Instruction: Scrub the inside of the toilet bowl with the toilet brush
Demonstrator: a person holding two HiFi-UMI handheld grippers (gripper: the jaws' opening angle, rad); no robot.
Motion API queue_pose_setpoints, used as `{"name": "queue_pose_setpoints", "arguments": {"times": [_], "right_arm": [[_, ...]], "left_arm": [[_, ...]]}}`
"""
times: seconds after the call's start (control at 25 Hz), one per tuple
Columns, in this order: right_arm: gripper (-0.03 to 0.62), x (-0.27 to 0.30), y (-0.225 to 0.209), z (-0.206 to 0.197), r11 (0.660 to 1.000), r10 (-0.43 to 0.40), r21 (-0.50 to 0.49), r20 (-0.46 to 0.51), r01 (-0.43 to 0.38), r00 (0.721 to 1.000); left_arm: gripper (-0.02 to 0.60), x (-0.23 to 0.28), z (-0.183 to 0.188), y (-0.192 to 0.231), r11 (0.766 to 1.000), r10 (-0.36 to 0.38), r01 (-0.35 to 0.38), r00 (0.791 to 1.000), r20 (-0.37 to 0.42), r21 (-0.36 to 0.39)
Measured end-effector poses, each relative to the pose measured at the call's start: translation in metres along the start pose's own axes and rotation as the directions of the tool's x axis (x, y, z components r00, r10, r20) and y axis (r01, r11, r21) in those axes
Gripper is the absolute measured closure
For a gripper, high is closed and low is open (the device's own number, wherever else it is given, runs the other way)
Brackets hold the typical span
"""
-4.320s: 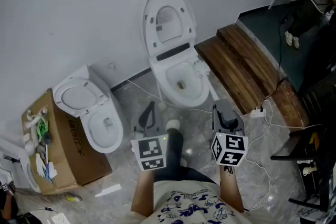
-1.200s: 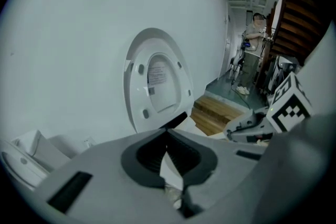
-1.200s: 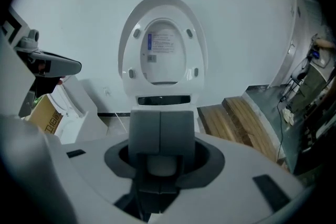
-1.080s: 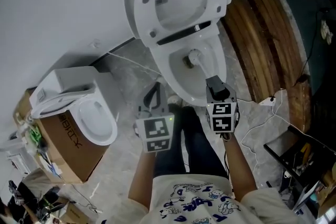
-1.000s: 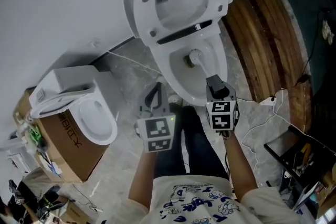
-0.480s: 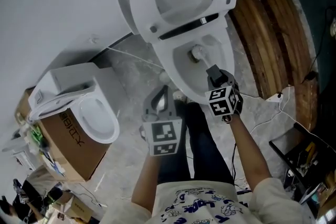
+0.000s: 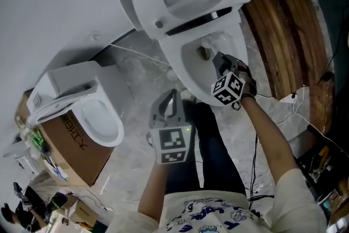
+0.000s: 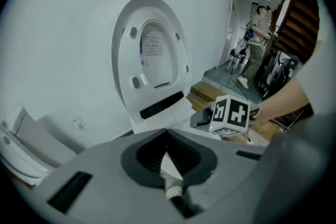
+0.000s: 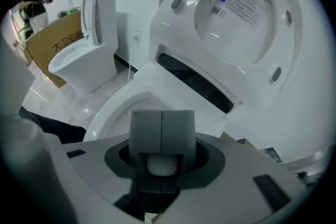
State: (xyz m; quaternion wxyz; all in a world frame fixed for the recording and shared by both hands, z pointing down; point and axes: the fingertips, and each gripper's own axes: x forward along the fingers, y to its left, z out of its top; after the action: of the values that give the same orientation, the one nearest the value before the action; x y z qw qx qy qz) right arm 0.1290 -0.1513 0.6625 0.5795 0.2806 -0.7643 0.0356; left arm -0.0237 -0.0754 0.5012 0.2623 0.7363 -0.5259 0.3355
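As the right gripper is carried forward from the front rim to a spot over the bowl, the brush is brought down into it, so scrubbing is judged to be only starting. The jaws are clamped on the brush's white handle. That handle is seen only in the right gripper view, being mostly hidden behind the gripper in the head view. The left gripper is held back at the bowl's front edge, jaws closed on nothing. A bystander is shown in the left gripper view alone.
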Motion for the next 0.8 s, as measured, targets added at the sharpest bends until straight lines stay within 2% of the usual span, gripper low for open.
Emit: {"name": "queue_pose_setpoints", "arguments": {"times": [0.08, 0.2, 0.44, 0.64, 0.8], "right_arm": [[0.423, 0.009, -0.001, -0.004, 0.999, 0.005, -0.052, -0.017, -0.006, 1.0], [0.424, 0.017, -0.006, -0.014, 0.989, -0.038, -0.144, -0.044, 0.031, 0.998], [0.418, 0.023, -0.011, -0.026, 0.984, -0.057, -0.172, -0.066, 0.045, 0.996], [0.414, 0.022, -0.011, -0.039, 0.968, -0.068, -0.247, -0.082, 0.046, 0.994], [0.416, 0.019, -0.013, -0.062, 0.951, -0.083, -0.306, -0.132, 0.039, 0.988]], "left_arm": [[0.578, 0.0, -0.002, 0.001, 1.0, 0.001, -0.001, 1.0, -0.002, -0.003], [0.58, -0.001, -0.005, 0.002, 1.0, 0.003, -0.003, 1.0, -0.006, -0.008], [0.58, 0.001, -0.008, 0.011, 1.0, 0.012, -0.012, 1.0, -0.009, -0.013], [0.58, 0.001, -0.011, 0.013, 1.0, 0.016, -0.016, 1.0, -0.011, -0.022], [0.578, 0.001, -0.013, 0.01, 1.0, 0.011, -0.011, 1.0, -0.013, -0.029]]}}
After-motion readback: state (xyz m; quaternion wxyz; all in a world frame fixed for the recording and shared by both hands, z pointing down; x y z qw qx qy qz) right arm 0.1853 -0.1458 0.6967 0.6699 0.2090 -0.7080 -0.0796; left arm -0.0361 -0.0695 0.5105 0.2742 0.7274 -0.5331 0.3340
